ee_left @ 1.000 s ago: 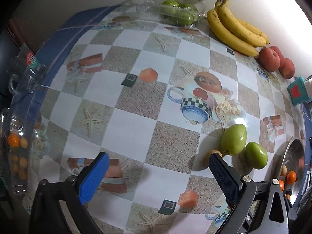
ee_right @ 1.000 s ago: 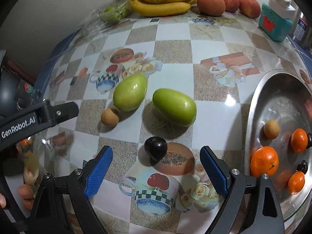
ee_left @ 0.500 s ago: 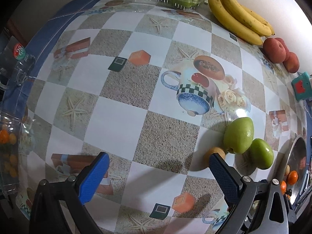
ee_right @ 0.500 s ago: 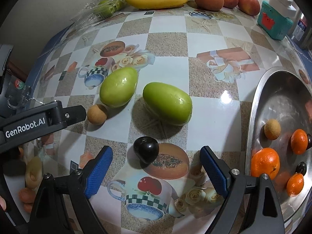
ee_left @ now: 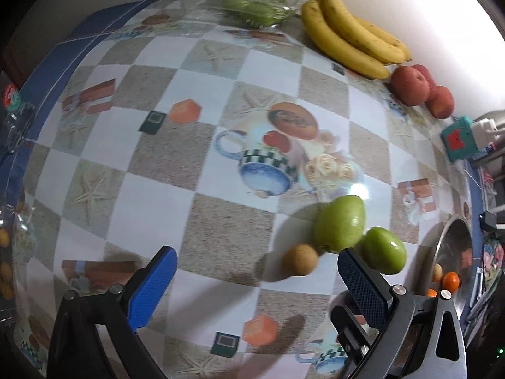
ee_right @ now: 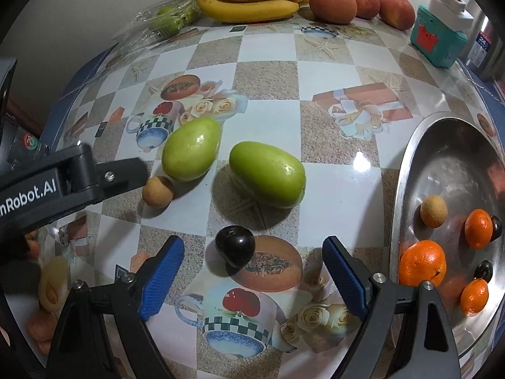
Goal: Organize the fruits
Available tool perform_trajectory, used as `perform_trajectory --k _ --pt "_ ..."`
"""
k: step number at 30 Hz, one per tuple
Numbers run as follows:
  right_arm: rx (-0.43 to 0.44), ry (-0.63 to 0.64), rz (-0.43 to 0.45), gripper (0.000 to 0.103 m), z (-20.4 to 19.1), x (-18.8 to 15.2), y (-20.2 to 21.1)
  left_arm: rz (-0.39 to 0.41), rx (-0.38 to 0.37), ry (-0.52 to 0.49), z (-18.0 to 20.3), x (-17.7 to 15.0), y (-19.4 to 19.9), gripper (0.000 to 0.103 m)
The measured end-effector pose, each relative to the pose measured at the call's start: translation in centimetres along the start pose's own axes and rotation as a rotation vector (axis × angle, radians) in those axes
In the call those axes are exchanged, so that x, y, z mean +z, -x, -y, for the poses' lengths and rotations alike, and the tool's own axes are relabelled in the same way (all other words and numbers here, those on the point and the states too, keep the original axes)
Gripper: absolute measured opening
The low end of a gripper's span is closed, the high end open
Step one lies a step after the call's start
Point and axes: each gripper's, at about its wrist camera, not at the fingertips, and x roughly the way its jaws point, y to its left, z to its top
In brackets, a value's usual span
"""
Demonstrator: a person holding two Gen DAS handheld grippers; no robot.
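Right tongs (ee_right: 252,271) spread but just now narrowing around dark plum (ee_right: 235,245) at lower centre, pads clear of it; left tongs (ee_left: 255,276) released over bare worktop (ee_left: 135,208), tan fruit (ee_left: 300,259) just inside right pad; metal bowl (ee_right: 407,170) with oranges at right edge

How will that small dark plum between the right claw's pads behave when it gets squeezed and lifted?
The dark plum looks round and glossy, so it may roll or slip. It sits free on the tablecloth, untouched by the right claw, whose jaws have just been closing. Being small, it is probably light.
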Motion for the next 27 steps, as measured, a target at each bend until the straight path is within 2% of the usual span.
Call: perform_trajectory --k 1,4,6,13,16,21,27 --pt "-0.001 -0.001 -0.004 0.073 -0.1 0.0 0.0 0.001 -0.003 -0.009 0.3 0.0 0.0 0.102" --pt "0.011 -0.016 -0.013 0.071 0.1 -0.1 -0.2 0.001 -0.002 -0.036 1.0 -0.1 -0.2 0.101" --pt "0.026 -0.013 -0.011 0.070 0.1 -0.1 -0.1 -0.006 -0.006 -0.058 1.6 -0.1 -0.5 0.093" --pt "0.054 0.011 -0.009 0.055 -0.8 -0.2 -0.2 -0.023 -0.002 -0.122 2.8 -0.4 -1.4 0.076" --pt "0.056 0.014 -0.008 0.053 -0.8 -0.2 -0.2 -0.022 -0.001 -0.141 3.4 -0.4 -1.5 0.065" --pt "0.058 0.013 -0.007 0.044 -0.8 -0.1 -0.4 -0.034 0.003 -0.161 4.1 -0.4 -2.1 0.044" --pt "0.057 0.001 -0.007 0.038 -0.6 0.1 -0.4 -0.032 -0.005 -0.168 4.1 -0.4 -2.0 0.031"
